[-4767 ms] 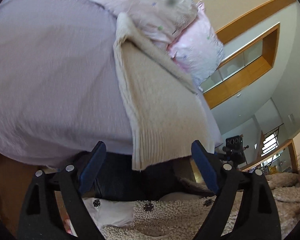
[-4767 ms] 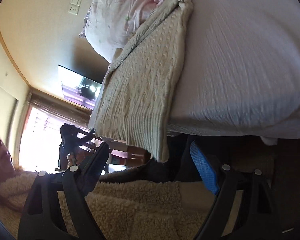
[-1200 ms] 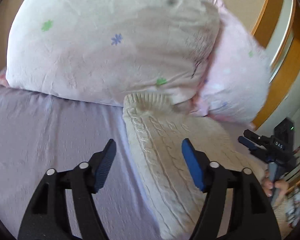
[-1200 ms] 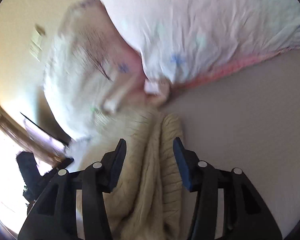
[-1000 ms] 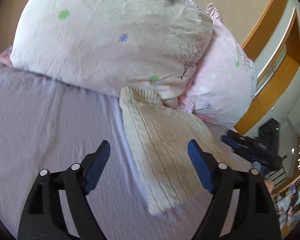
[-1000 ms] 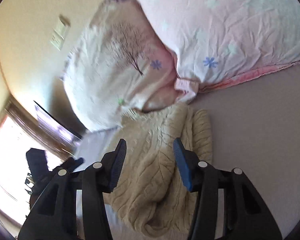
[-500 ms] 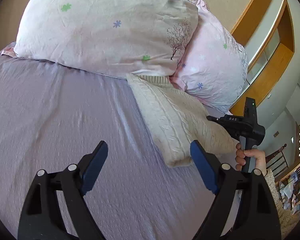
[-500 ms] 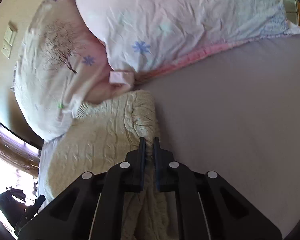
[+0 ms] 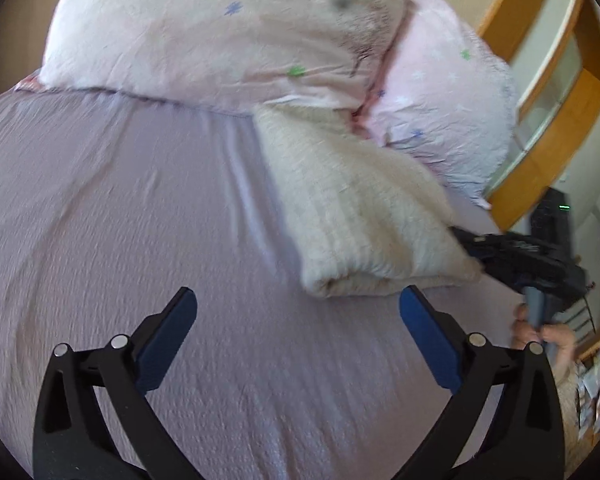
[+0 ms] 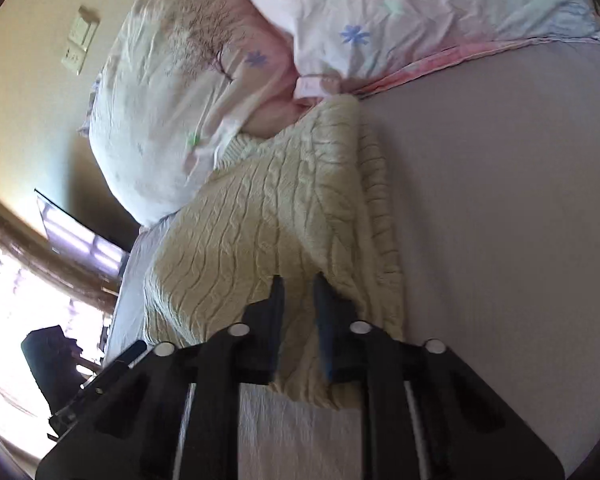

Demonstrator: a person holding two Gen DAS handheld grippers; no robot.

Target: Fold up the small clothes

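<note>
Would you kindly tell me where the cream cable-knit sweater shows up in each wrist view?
Left wrist: cream cable-knit sweater right of centre, beyond the open left tool.
Right wrist: centre, pinched by the right tool.
Shared landmark: pink tree-print pillow.

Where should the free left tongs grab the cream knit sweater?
Probably the rolled near edge of the sweater, at its left corner, coming in low over the sheet. The right tongs already pinch the other end; the far end is tucked against the pillows.

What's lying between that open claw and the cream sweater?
Only bare lilac bedsheet separates the left gripper from the sweater, shown in the left wrist view.
</note>
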